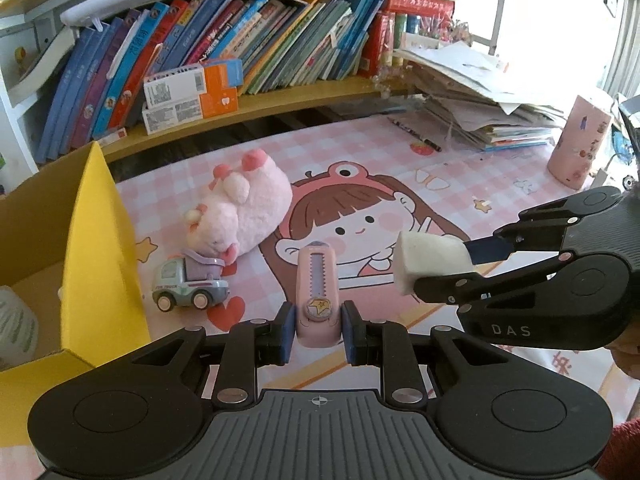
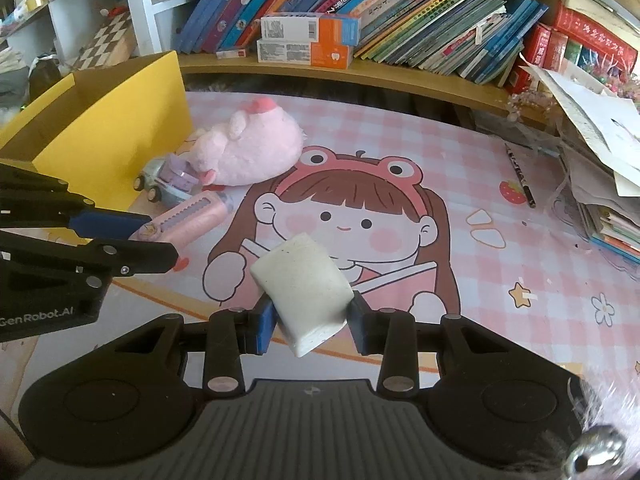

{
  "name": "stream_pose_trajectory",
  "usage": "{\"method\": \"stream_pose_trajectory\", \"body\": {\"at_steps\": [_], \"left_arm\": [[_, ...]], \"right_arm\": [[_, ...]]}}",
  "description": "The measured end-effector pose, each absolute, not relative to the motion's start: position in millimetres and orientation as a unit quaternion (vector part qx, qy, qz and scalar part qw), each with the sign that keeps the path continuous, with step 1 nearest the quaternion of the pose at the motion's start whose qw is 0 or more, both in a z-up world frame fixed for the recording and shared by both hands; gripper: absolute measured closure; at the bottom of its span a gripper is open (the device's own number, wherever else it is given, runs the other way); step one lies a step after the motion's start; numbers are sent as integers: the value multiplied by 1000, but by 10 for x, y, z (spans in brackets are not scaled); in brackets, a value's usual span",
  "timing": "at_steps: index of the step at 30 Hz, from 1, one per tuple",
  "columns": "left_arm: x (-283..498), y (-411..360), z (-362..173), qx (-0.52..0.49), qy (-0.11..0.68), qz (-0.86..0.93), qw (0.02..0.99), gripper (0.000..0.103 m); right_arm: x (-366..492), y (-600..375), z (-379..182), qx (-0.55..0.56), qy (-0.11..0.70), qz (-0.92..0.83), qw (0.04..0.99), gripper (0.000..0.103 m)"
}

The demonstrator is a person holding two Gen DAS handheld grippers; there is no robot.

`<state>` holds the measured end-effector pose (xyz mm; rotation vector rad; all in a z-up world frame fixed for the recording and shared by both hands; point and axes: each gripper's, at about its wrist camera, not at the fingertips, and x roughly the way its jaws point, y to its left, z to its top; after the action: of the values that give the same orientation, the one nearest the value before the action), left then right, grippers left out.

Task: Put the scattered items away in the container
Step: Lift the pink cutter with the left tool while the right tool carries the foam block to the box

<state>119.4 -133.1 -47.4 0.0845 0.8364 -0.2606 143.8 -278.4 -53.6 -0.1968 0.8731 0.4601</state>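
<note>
My left gripper (image 1: pixel 318 330) is shut on a pink utility knife (image 1: pixel 317 292), gripping its near end low over the cartoon desk mat (image 1: pixel 500 176). The knife (image 2: pixel 192 216) and left gripper (image 2: pixel 146 236) also show in the right wrist view. My right gripper (image 2: pixel 312 316) is shut on a white eraser block (image 2: pixel 306 286), held above the mat; it shows in the left wrist view (image 1: pixel 428 262). A yellow cardboard box (image 1: pixel 96 248) stands open at the left. A pink plush toy (image 1: pixel 244 210) and a small toy truck (image 1: pixel 188 282) lie beside the box.
A bookshelf (image 1: pixel 256 100) full of books runs along the back, with orange-white cartons (image 1: pixel 192 94) on it. A stack of papers (image 1: pixel 480 96) and a pink cup (image 1: pixel 578 146) stand at the right. A black pencil (image 2: pixel 519 174) lies on the mat.
</note>
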Motion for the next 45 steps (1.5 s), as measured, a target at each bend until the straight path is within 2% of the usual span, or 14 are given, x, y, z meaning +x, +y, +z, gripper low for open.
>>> {"method": "stream_pose_trajectory", "body": {"at_steps": [22, 45], "left_arm": [[920, -1301, -279, 62, 386, -166, 905, 80], [715, -880, -159, 77, 371, -238, 894, 80]], "right_arm": [[976, -2716, -459, -83, 409, 181, 891, 68], [583, -2277, -435, -50, 416, 113, 901, 68]]}}
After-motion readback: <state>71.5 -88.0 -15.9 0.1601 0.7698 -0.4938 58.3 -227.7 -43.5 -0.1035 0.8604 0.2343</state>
